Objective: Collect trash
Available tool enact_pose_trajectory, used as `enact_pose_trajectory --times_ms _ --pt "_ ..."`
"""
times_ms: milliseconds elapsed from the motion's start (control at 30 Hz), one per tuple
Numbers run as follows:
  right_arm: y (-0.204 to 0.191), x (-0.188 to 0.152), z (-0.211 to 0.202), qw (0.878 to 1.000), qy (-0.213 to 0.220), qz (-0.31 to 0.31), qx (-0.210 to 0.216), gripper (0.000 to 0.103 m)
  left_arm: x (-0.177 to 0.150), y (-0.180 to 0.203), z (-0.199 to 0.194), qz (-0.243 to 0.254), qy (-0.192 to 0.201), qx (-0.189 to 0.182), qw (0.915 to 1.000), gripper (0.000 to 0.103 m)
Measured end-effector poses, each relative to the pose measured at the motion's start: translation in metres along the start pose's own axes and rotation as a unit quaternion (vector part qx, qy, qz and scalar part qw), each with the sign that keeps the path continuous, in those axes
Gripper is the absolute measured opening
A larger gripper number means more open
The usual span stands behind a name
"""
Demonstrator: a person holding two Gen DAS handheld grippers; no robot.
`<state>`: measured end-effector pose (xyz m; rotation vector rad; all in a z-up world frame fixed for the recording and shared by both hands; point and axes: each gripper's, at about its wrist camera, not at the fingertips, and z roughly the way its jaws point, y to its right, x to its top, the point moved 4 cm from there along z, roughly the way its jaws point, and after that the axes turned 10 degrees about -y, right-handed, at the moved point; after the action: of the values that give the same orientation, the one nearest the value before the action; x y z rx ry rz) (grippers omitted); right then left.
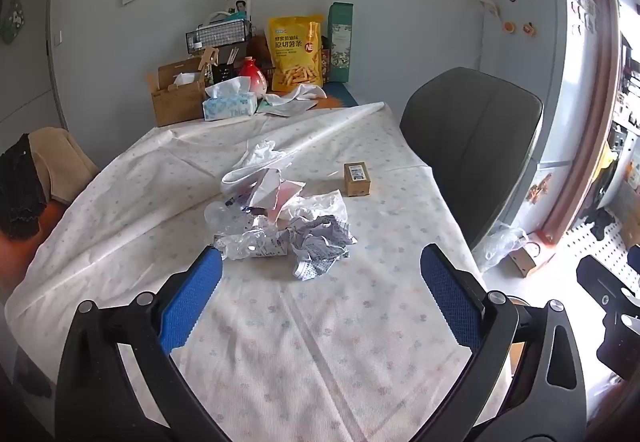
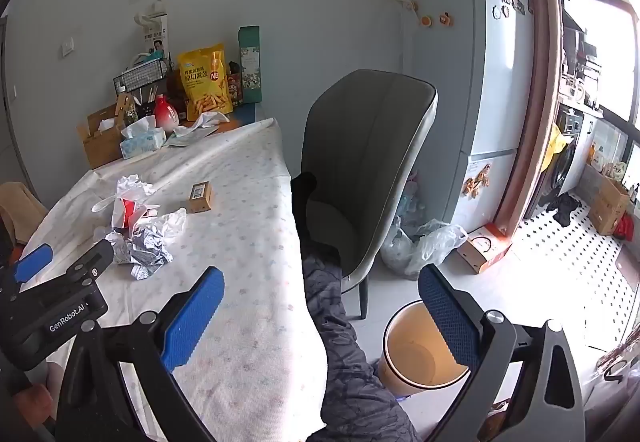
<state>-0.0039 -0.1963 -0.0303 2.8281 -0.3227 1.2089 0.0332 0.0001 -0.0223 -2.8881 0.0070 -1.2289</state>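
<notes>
A table covered with a pale, faintly dotted tablecloth (image 1: 320,322) filled most of both views. Near its middle lay a loose pile of trash (image 1: 280,218): crumpled printed paper (image 1: 320,242), a crushed clear plastic bottle (image 1: 240,234), a white plastic bag and torn red-and-white wrappers. A small brown cardboard box (image 1: 357,179) sat just beside the pile, apart from it.

The left gripper (image 1: 320,278) hovered over the near part of the table with its blue-padded jaws spread wide and nothing between them; the pile lay just beyond its fingertips. The right gripper (image 2: 320,294) was likewise wide open and empty, held over the table's right edge. Behind its right finger, on the floor, stood a round waste bin (image 2: 412,358) with a pale, empty interior.

A grey upholstered chair (image 2: 368,162) stood at the table's right side, and a dark patterned cloth hung down the table edge in front of it. At the far end of the table were a tissue box (image 1: 230,106), a yellow snack bag (image 1: 296,52), a red vase (image 1: 256,78) and a wooden organiser. A refrigerator (image 2: 472,82) with magnets stood against the wall beyond the chair.
</notes>
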Motion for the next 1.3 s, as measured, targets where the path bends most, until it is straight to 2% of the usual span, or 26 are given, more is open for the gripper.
enact_pose_trajectory --times_ms 33,333,433,1300 --pt "0.0 0.001 -0.002 1.0 0.014 -0.004 -0.003 0.095 0.0 0.001 0.0 0.008 0.001 0.008 0.9999 0.099" --pt "0.004 0.002 -0.004 1.0 0.01 0.002 -0.01 0.095 0.012 0.007 -0.004 0.007 0.002 0.006 1.0 0.099" --pt "0.007 0.005 -0.004 1.0 0.008 0.006 -0.009 0.095 0.005 0.008 -0.009 0.01 0.011 0.0 0.9999 0.099" --pt "0.011 0.004 -0.013 1.0 0.016 0.01 -0.012 0.095 0.008 0.009 -0.011 0.009 0.011 -0.004 0.9999 0.099"
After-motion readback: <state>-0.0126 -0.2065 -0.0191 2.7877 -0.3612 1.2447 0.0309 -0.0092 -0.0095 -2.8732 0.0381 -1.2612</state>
